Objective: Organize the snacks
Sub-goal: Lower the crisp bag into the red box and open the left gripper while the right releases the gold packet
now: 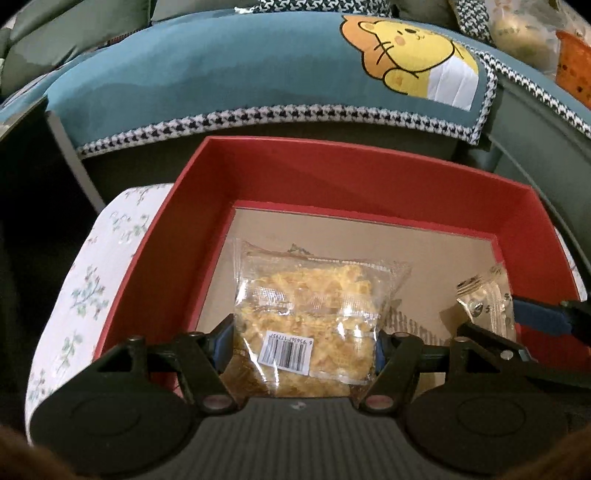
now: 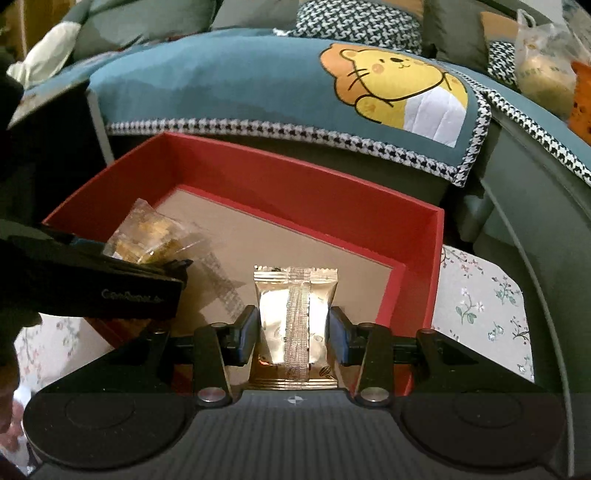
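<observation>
Over the red box point(image 1: 332, 173), left gripper point(image 1: 304, 341) clamps a clear snack bag point(image 1: 306, 306); right gripper point(image 2: 291, 332) clamps a gold packet point(image 2: 293, 314)

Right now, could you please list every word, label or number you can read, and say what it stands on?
Barcode label on the clear snack bag: digits upside down, too blurred to quote.
Pale lettering on the left gripper: too blurred to read.
Gold packet: no readable text.

A home living room: sofa point(image 2: 517, 206) draped with a cartoon-lion cover point(image 2: 295, 88), patterned cushions point(image 2: 358, 27) behind it, floral tablecloth point(image 2: 480, 299) in front.
</observation>
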`<state>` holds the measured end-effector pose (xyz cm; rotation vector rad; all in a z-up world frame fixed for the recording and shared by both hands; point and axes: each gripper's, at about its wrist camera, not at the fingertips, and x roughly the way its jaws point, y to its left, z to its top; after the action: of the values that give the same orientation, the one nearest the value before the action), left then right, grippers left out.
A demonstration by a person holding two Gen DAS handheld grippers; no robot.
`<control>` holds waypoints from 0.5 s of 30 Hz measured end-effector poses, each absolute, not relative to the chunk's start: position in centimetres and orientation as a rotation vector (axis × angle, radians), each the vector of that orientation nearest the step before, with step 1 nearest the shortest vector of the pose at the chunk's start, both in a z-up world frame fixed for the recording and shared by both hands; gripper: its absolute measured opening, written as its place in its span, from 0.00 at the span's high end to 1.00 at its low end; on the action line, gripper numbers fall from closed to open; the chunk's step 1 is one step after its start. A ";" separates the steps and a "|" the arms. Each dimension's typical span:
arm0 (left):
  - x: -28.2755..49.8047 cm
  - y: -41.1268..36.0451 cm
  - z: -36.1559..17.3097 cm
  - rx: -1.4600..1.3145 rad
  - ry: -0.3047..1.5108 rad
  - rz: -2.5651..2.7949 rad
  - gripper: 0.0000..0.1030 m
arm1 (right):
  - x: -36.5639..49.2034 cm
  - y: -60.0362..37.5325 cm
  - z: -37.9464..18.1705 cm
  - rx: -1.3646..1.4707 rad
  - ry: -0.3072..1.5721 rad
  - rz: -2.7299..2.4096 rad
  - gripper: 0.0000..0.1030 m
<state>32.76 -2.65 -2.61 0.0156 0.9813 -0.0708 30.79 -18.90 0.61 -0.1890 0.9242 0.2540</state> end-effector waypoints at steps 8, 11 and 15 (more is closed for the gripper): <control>30.2 -2.0 -2.7 0.031 1.034 -0.062 0.00 | 29.2 -17.5 0.8 -0.225 0.999 0.281 0.51; 29.3 -2.0 -2.8 0.040 1.041 -0.068 0.00 | 28.6 -16.8 1.1 -0.236 1.023 0.282 0.51; 28.8 -1.9 -2.5 0.033 1.040 -0.065 0.00 | 28.3 -16.4 1.7 -0.235 1.029 0.272 0.42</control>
<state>28.80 -1.87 -2.50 0.0329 1.0401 -0.0647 28.29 -16.40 1.68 -0.2353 1.0293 0.2721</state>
